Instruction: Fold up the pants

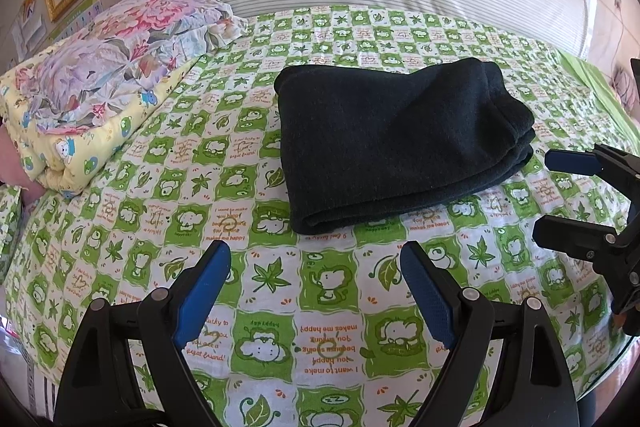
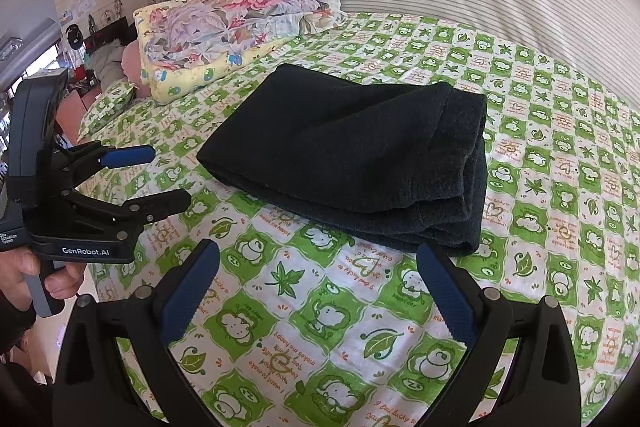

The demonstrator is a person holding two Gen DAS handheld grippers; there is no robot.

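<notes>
While the dark knit pants lay folded in a compact stack on the green checked bedsheet, both grippers, left and right, hung wide and empty; only gentle smoothing seemed needed.

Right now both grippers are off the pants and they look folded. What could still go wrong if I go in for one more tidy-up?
1. The dark pants lie in a loose stack whose layered edges face the right gripper; pinching there may catch only some layers and pull the fold apart.
2. The open left gripper sits low over the green patterned sheet; it could snag the sheet and drag the bundle.
</notes>
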